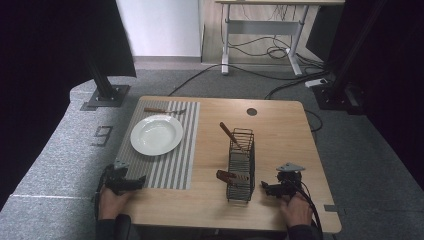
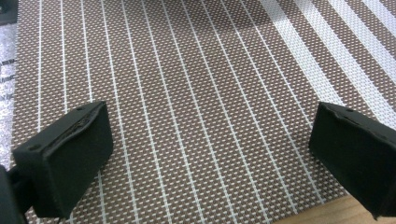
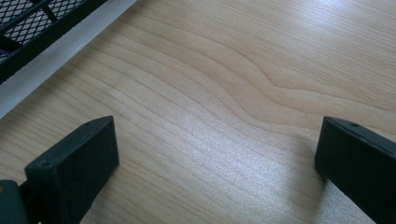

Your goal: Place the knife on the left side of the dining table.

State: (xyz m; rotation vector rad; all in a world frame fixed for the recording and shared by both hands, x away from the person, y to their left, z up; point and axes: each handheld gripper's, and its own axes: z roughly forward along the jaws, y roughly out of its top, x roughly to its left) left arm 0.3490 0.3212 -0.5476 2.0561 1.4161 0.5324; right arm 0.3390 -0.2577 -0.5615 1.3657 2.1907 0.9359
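A black wire basket (image 1: 241, 165) stood on the wooden table (image 1: 280, 125), right of centre toward the near edge. 1 wooden-handled utensil (image 1: 231, 136) leaned upright out of its far end, and another wooden-handled utensil (image 1: 231, 175) poked out of its left side near the bottom; what kind of utensils they were could not be told.

To the left lay a striped placemat (image 1: 175, 155), brown with white lines, carrying a white plate (image 1: 156, 134) on its far half. Beyond the plate, a third wooden-handled utensil (image 1: 164, 110) lay across the placemat's far edge.

The left gripper (image 1: 131, 183) rested at the near left corner of the placemat, held by the person's left hand (image 1: 111, 202). In the left gripper view its 2 jaws stood wide apart above the woven placemat (image 2: 205, 107), with nothing between them. The right gripper (image 1: 270, 188) sat just right of the basket's near end, held by the right hand (image 1: 296, 209), its cable (image 1: 309, 200) trailing toward the person. In the right gripper view its jaws were likewise spread wide over bare table (image 3: 224, 93), empty, with the basket's mesh (image 3: 32, 21) at the upper left corner.

A round hole (image 1: 251, 111) marked the table's far side. On the grey floor (image 1: 55, 150) left of the table a marking read "9" (image 1: 103, 135).
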